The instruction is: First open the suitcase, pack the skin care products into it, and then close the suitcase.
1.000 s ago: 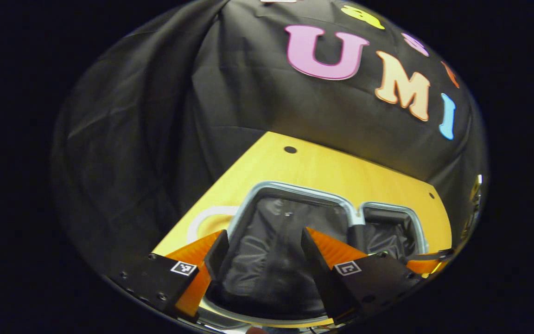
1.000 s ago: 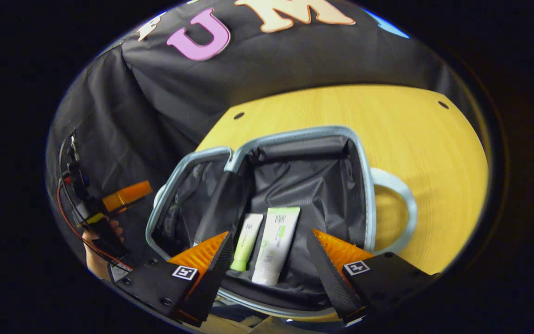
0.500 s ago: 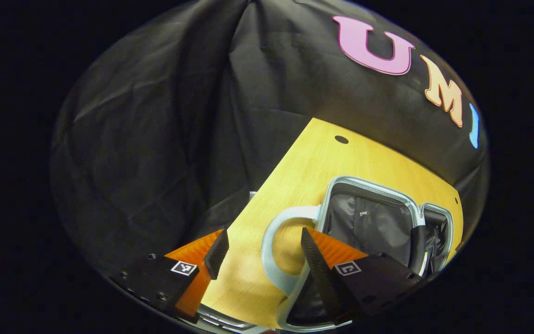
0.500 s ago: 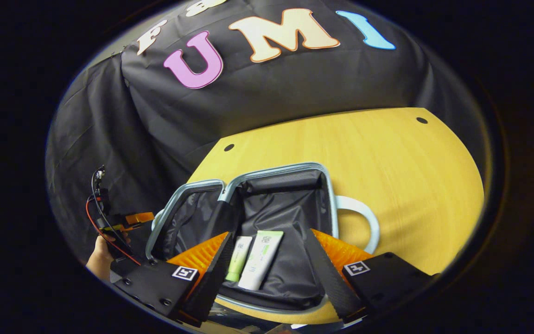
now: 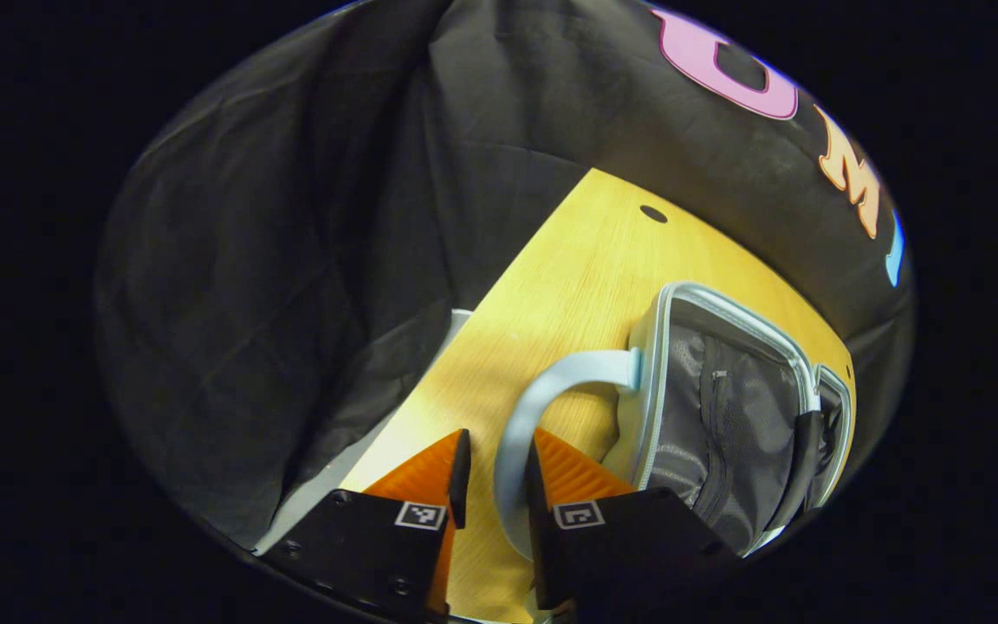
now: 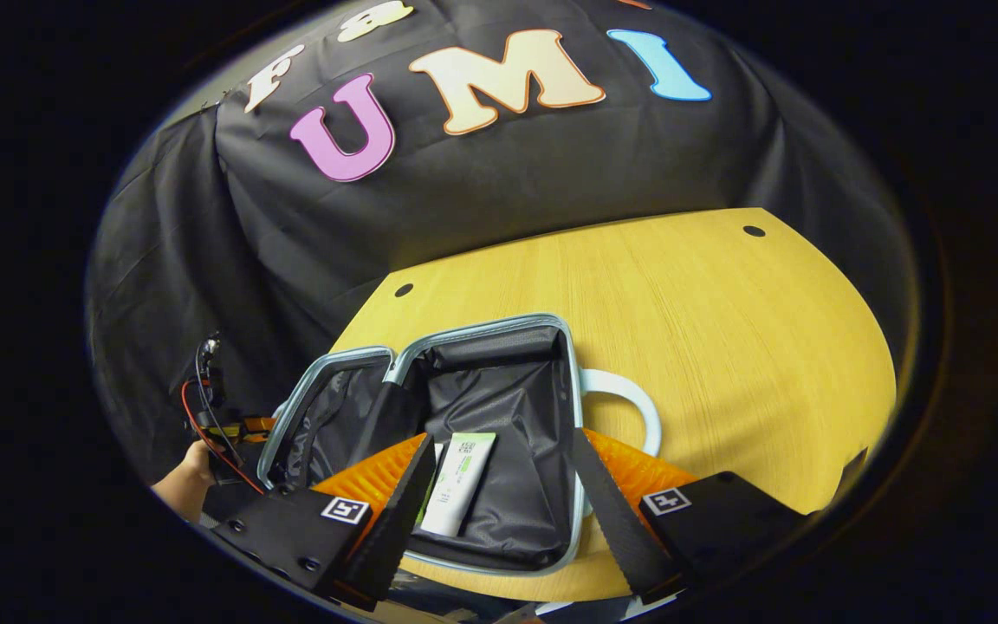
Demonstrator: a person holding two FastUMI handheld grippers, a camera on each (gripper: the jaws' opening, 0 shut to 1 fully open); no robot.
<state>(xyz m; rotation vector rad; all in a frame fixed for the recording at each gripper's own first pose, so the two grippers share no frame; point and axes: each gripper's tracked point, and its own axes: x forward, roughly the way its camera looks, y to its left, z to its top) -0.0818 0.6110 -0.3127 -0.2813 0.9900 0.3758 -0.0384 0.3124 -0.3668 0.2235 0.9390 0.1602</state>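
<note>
In the left gripper view, the left gripper (image 5: pixel 496 475) is sitting at the bottom centre with its fingers drawn close on either side of the pale blue loop handle (image 5: pixel 523 414) of the small light-blue suitcase (image 5: pixel 729 407); whether both are pressing it I cannot tell; the case is standing open at right on the yellow wooden table (image 5: pixel 568 286).

In the right gripper view, the right gripper (image 6: pixel 503 507) is hanging wide open and empty at the bottom; the suitcase (image 6: pixel 464 390) is lying open at centre, a white tube with green print (image 6: pixel 457 482) resting in its black-lined right half; a hand (image 6: pixel 183 481) is showing at lower left.
</note>
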